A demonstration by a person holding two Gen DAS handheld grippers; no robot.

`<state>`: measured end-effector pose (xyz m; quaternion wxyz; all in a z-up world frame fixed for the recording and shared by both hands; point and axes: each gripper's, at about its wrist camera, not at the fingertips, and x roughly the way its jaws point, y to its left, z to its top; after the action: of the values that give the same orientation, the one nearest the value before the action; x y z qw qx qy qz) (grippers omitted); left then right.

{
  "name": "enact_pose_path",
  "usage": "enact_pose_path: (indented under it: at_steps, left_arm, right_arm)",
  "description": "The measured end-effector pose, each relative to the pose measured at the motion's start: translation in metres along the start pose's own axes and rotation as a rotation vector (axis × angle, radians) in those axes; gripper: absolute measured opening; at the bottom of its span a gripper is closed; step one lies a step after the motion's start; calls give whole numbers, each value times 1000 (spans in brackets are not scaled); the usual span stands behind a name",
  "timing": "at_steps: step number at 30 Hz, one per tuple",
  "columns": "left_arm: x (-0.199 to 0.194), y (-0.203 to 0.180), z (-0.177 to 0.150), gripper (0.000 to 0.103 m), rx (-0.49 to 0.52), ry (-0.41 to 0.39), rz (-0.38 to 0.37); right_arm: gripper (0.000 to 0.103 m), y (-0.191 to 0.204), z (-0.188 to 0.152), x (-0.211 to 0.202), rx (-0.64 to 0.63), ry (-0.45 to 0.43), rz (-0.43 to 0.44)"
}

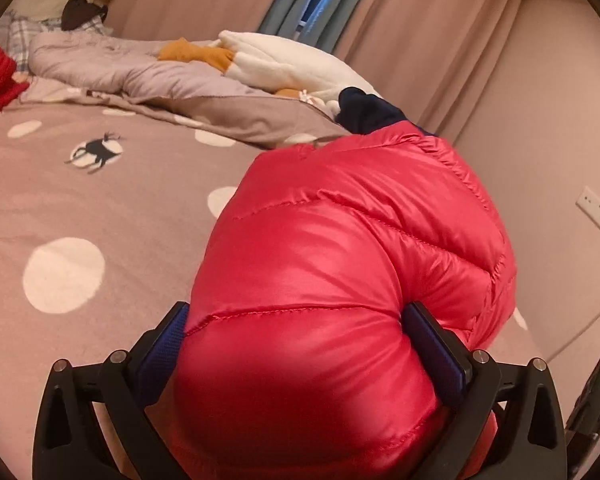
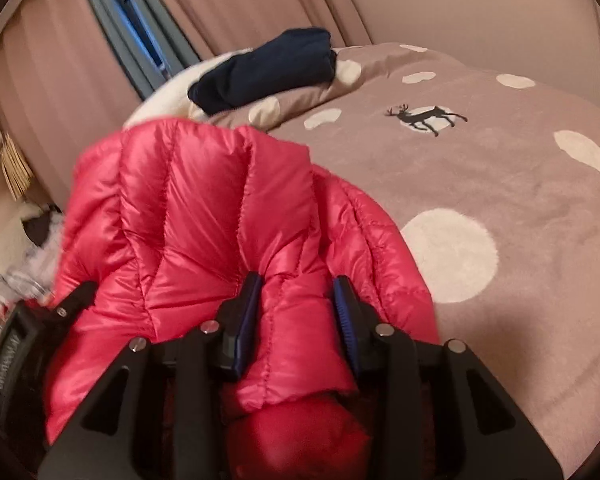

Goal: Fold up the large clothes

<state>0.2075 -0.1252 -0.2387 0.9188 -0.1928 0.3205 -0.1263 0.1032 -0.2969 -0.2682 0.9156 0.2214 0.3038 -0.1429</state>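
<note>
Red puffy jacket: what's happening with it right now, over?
Left claw and right claw both clamped on red jacket. Jacket bunched over bedspread. Nothing blocking.

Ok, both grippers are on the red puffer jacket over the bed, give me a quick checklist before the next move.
1. Left gripper clamped on the red puffer jacket: ok.
2. Right gripper pinching a fold of the jacket: ok.
3. Bedspread bare beside the jacket: ok.
4. Navy garment lying apart from the jacket: ok.
5. Jacket lying flat: not ok, bunched up.
6. Sleeves tucked in: cannot tell.
</note>
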Motion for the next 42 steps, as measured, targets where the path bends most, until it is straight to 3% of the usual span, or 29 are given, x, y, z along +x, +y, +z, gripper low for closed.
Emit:
enact_pose_path:
  at_steps: [4, 8, 13, 15, 18, 19, 21, 23, 26, 29, 31, 36, 39, 42]
  left_arm:
    - [-5, -2, -10, 103, 38, -59, 28]
    - [4, 3, -11, 103, 24, -48, 16]
    - [8, 14, -7, 103, -40, -11, -37]
    - [2, 9, -5, 103, -24, -12, -6]
    - [-17, -8, 8, 103, 77, 11, 75]
    - [-26, -13, 16, 103, 115, 10, 95]
    - [-56, -18, 33, 103, 150, -65, 109]
    - [-88, -14, 56, 103, 107, -180, 59]
    - [-102, -2, 91, 103, -10, -219, 36]
    - [-71, 5, 113, 103, -3, -172, 115]
    - [-41, 9, 114, 103, 16, -106, 197]
    - [26, 23, 80, 103, -5, 13, 172]
    - [47, 34, 68, 103, -73, 52, 99]
    - [59, 33, 60, 103, -71, 57, 95]
  right_arm:
    - [35, 2, -3, 2, -23, 2, -20]
    - [35, -7, -1, 7, 13, 15, 10]
    - [35, 4, 0, 8, -30, 13, -35]
    - [37, 3, 0, 3, -26, 8, -27]
    - [41, -3, 9, -5, -6, 38, 13]
    - [47, -5, 14, -11, -3, 57, 19]
    - [55, -11, 31, -35, 25, 48, 44]
    - [61, -13, 50, -60, 51, -31, 43]
    - [69, -2, 81, -89, 47, -132, 87]
    - [75, 24, 106, -87, -3, -166, 123]
    - [75, 40, 115, -65, -41, -129, 113]
    - [71, 46, 107, 5, -48, 4, 82]
    - [77, 35, 86, 44, -74, 73, 17]
    - [79, 15, 73, 61, -17, 49, 33]
